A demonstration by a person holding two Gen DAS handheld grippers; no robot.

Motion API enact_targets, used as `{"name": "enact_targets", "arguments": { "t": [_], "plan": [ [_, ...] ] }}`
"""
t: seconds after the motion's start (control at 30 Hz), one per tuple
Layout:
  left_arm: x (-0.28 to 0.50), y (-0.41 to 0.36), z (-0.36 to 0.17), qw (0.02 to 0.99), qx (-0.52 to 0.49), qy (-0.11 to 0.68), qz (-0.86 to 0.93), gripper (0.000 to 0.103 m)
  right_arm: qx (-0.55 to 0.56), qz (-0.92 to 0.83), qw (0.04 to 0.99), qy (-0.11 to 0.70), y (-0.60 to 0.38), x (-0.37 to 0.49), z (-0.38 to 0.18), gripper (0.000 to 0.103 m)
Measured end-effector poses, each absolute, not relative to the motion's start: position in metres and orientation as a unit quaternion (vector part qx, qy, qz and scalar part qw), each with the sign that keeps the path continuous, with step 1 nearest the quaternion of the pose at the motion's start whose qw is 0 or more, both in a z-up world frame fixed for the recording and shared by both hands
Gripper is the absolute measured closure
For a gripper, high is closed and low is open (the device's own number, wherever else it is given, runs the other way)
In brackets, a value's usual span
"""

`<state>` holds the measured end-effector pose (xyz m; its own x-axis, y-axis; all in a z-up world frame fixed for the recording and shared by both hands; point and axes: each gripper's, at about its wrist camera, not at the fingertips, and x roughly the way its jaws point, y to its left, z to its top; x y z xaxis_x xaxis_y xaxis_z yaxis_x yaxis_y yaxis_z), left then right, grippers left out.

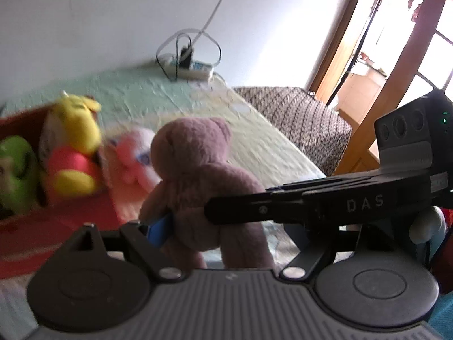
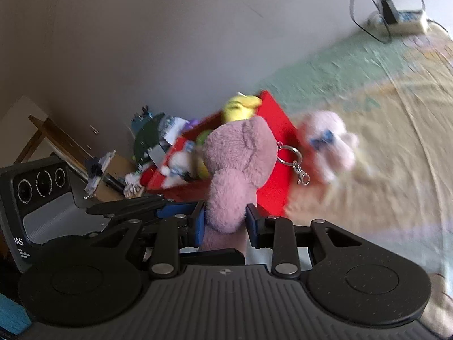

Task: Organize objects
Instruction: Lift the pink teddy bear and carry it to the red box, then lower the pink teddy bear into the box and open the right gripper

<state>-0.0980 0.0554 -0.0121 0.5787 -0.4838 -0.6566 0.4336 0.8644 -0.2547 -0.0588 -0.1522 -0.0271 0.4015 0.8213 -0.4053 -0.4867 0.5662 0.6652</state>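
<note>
A mauve plush bear (image 1: 198, 175) is held between both grippers above the bed. My left gripper (image 1: 187, 221) is shut on its lower body, with a blue pad (image 1: 158, 229) pressed to it. My right gripper (image 2: 226, 223) is shut on the same bear (image 2: 237, 164), which carries a metal key ring (image 2: 294, 161). A red box (image 2: 271, 153) behind holds a yellow plush (image 1: 76, 130), a green plush (image 1: 17, 170) and others. A pale pink plush (image 2: 331, 144) lies on the bed beside the box.
A green and yellow bedspread (image 1: 254, 130) covers the bed. A white power strip (image 1: 192, 68) with cables lies at its far edge by the wall. A patterned chair (image 1: 305, 116) stands to the right. Clutter and a wooden frame (image 2: 56, 138) sit left of the box.
</note>
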Motion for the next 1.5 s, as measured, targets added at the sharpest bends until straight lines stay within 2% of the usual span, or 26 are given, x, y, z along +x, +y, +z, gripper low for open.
{"name": "enact_targets", "arguments": {
  "t": [0.3, 0.67, 0.9, 1.03, 1.5],
  "plan": [
    [-0.116, 0.148, 0.027, 0.915, -0.024, 0.32, -0.245, 0.021, 0.23, 0.439, 0.809, 0.316, -0.067, -0.052, 0.003, 0.071],
    [-0.105, 0.246, 0.042, 0.933, 0.001, 0.291, -0.213, 0.021, 0.236, 0.45, 0.812, 0.288, 0.029, -0.031, 0.009, 0.071],
    [-0.064, 0.283, 0.025, 0.933, -0.002, 0.298, -0.202, 0.021, 0.207, 0.417, 0.836, 0.291, 0.073, -0.013, 0.001, 0.072],
    [-0.043, 0.303, 0.002, 0.923, -0.025, 0.327, -0.203, 0.021, 0.2, 0.392, 0.842, 0.314, 0.083, -0.005, -0.016, 0.072],
    [-0.009, 0.313, -0.046, 0.897, -0.048, 0.388, -0.206, 0.021, 0.176, 0.346, 0.843, 0.372, 0.096, 0.013, -0.046, 0.073]
  ]
}}
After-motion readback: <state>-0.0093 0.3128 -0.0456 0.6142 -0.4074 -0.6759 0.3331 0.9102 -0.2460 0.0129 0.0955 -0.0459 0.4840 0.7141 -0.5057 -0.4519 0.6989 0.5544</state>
